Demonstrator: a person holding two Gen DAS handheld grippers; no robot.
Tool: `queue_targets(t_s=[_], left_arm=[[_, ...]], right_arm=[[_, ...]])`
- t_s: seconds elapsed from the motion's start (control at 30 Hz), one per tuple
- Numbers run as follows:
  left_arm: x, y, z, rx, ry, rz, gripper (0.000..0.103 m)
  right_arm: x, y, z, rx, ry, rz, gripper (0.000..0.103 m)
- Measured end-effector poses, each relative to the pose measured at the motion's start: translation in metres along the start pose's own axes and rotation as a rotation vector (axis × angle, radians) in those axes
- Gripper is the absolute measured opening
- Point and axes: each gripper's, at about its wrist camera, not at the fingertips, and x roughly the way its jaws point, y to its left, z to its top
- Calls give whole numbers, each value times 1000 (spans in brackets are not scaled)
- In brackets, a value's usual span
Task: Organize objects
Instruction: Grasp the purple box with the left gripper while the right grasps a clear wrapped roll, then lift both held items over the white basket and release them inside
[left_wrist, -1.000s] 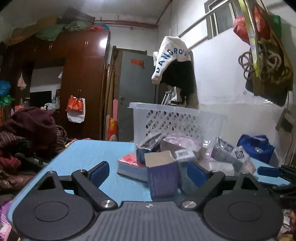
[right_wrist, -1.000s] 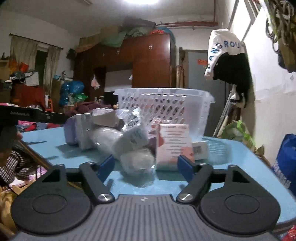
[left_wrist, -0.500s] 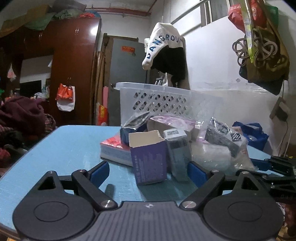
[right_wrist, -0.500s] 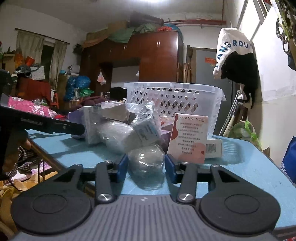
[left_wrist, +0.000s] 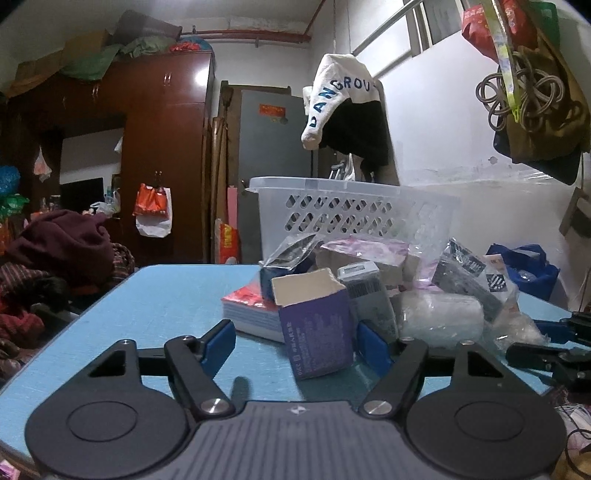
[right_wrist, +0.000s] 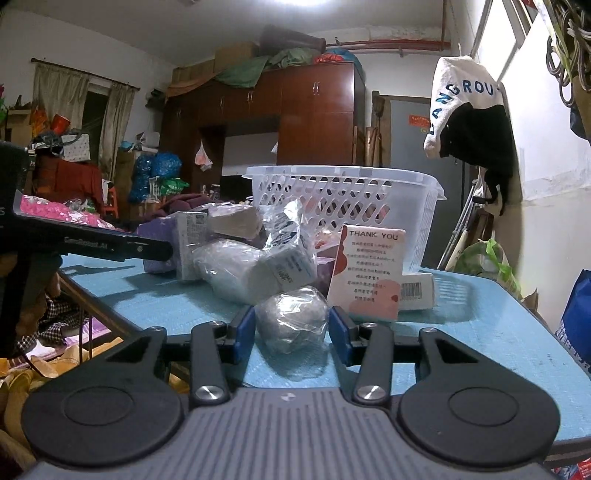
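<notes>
Here the step in hand is picking: both grippers are at the pile of small items on the blue table (left_wrist: 166, 295), in front of the white plastic basket (right_wrist: 343, 192).

The right gripper (right_wrist: 291, 326) has its blue pads pressed on both sides of a round bundle wrapped in clear plastic (right_wrist: 291, 321), which sits on the table at the near edge of the pile. Its jaws have just been closing and now stand narrow, holding the bundle. Just behind the bundle stands a "THANK YOU" card (right_wrist: 369, 273), and it leans close, so it may fall when the bundle goes.

The left gripper (left_wrist: 295, 341) has also just been closing its jaws, with the open purple carton (left_wrist: 314, 325) between them. In the left wrist view the right pad is at the side of the carton, but a clear gap stays between the left pad and the carton, so I judge this grip is not yet made. The carton stands tilted against a grey box (left_wrist: 369, 295) and a flat red packet (left_wrist: 247, 306).

The next move, I think, calls for lifting the bundle straight up and carrying it over the basket rim. The left jaws need to close more before any lift.
</notes>
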Motion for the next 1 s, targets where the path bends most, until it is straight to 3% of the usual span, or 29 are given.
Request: queue_targets(t_s=[0.07, 0.2, 0.57, 1.0], left_arm=[[4, -1, 0, -8, 1, 1, 71], [8, 0, -2, -24, 17, -29, 48], [-17, 5, 2, -25, -85, -23, 46], [-24, 15, 9, -54, -118, 13, 46]], right_arm=[[0, 1, -1, 0, 0, 2, 48], [-3, 1, 1, -9, -3, 1, 48], [-22, -7, 12, -10, -46, -27, 47], [-19, -16, 14, 21, -28, -51, 47]])
